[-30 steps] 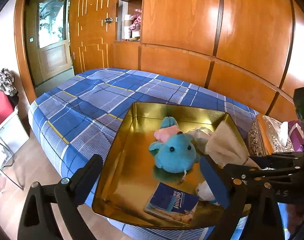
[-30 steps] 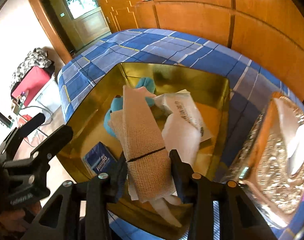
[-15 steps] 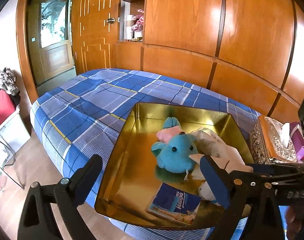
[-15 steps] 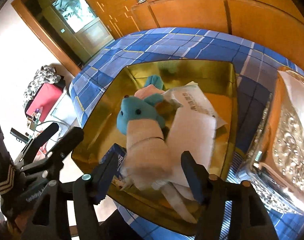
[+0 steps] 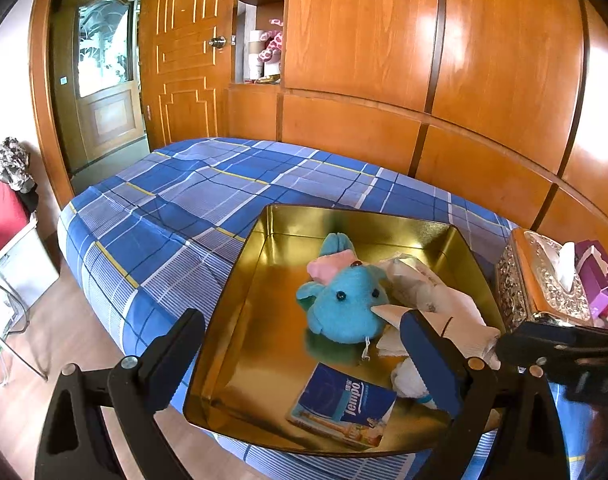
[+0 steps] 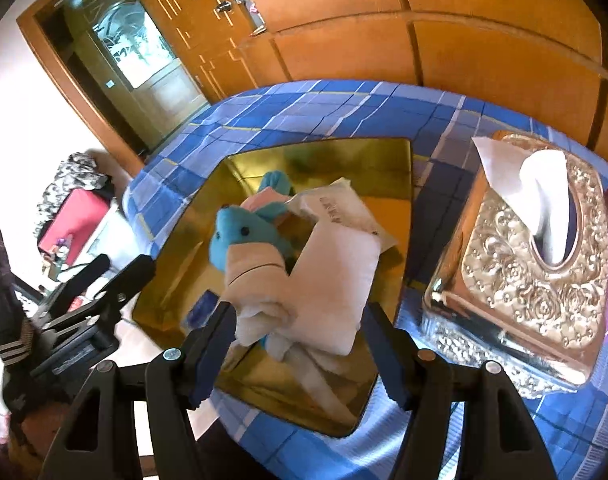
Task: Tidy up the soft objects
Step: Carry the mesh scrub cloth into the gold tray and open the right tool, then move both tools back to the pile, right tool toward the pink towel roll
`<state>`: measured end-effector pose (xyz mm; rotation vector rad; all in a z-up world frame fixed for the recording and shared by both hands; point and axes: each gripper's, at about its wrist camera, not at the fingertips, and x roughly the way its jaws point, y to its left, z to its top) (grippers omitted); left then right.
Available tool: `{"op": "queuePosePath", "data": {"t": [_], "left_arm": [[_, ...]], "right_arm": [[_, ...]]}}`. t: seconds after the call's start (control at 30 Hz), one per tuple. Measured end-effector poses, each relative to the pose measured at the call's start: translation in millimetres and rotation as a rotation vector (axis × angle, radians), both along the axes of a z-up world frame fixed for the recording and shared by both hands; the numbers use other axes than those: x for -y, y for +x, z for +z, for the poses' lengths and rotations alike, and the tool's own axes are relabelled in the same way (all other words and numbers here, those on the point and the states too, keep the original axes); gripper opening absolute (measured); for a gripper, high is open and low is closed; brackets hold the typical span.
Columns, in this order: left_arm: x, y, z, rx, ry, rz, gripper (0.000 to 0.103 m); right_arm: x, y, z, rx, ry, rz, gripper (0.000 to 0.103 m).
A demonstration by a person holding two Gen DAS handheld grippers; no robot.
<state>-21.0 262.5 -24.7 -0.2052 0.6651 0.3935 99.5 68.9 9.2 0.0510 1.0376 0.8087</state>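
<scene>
A gold tray (image 5: 239, 280) (image 6: 384, 160) lies on the bed. In it are a blue plush toy (image 5: 344, 304) (image 6: 243, 232), a clear packet (image 6: 336, 208), a white pad (image 6: 336, 272) and a blue tissue pack (image 5: 344, 404). A beige cloth roll (image 6: 259, 280) with a black band rests against the plush and the pad. My right gripper (image 6: 297, 320) stands open just behind the roll, its pads not pressing it. Over the tray's near edge my left gripper (image 5: 304, 356) hangs open with nothing between its fingers.
An ornate metal tissue box (image 6: 536, 272) (image 5: 544, 280) stands right of the tray, with a purple box (image 5: 596, 276) behind it. The blue plaid bed (image 5: 175, 208) stretches to the left. Wooden wall panels rise behind. A red case (image 5: 3, 216) sits on the floor at far left.
The right gripper opened and let go of the beige roll, which dropped into the tray against the plush. That gripper drew back a little. The left gripper stayed still.
</scene>
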Motion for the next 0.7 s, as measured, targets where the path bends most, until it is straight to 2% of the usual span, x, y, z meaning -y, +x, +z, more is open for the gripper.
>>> {"op": "queuePosePath", "data": {"t": [0.1, 0.17, 0.2, 0.37, 0.57, 0.7], "left_arm": [[-1, -2, 4, 0.015, 0.004, 0.008, 0.1], [-4, -3, 6, 0.022, 0.002, 0.017, 0.1], [-5, -3, 6, 0.022, 0.001, 0.02, 0.1], [-10, -4, 6, 0.024, -0.007, 0.031, 0.1], [-9, -3, 5, 0.019, 0.0, 0.029, 0.1], [-7, -2, 4, 0.016, -0.003, 0.023, 0.1]], "right_arm": [[-21, -10, -3, 0.019, -0.001, 0.085, 0.065], [-33, -15, -8, 0.026, -0.007, 0.116, 0.049], [-38, -17, -11, 0.029, -0.018, 0.121, 0.047], [-50, -20, -16, 0.049, -0.042, 0.139, 0.047], [-34, -26, -10, 0.029, -0.029, 0.145, 0.05], [-17, -31, 3, 0.098, -0.047, 0.095, 0.056]]}}
